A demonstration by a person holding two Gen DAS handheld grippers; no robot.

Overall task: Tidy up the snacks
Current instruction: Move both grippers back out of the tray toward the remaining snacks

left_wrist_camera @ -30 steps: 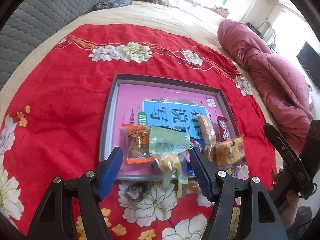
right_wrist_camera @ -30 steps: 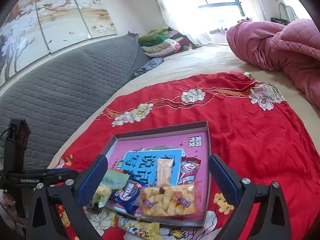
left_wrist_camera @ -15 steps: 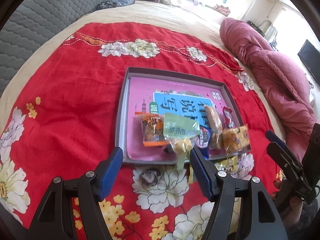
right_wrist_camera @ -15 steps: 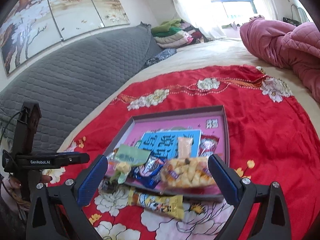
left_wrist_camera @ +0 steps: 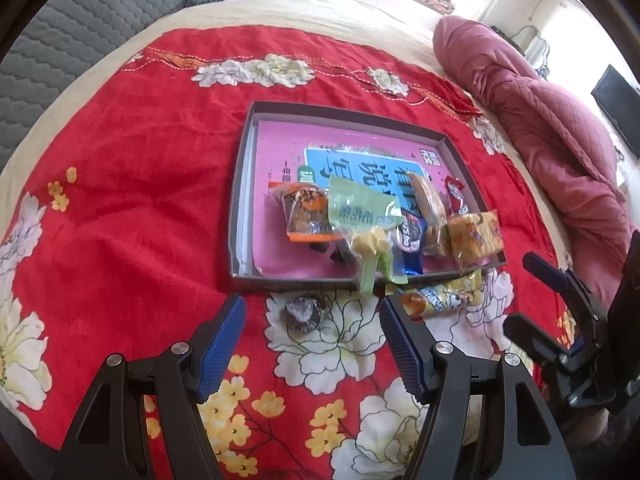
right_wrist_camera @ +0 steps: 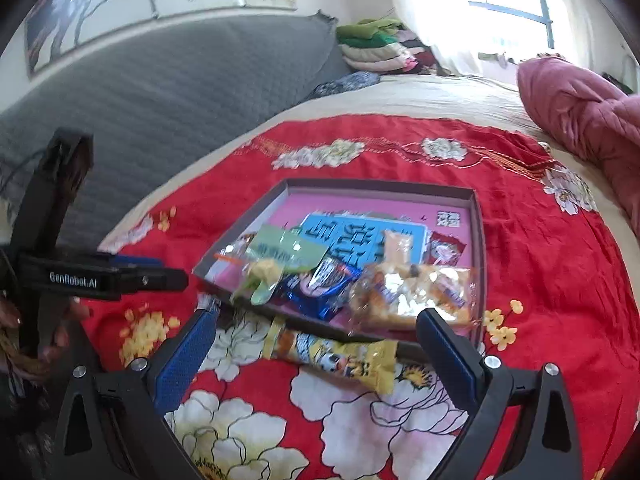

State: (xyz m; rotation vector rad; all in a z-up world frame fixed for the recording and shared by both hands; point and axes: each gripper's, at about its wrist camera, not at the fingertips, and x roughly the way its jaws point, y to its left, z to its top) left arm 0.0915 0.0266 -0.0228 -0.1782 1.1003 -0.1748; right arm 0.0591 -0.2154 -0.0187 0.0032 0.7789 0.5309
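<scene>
Snacks [left_wrist_camera: 384, 224] heaped in tray [left_wrist_camera: 240, 200]; left gripper [right_wrist_camera: 100, 278] reads "GenRobot.AI"; both grippers spread, empty.

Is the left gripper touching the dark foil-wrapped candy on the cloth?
Apart. In the left wrist view the left gripper stands open, red cloth showing between each pad and the candy.
</scene>
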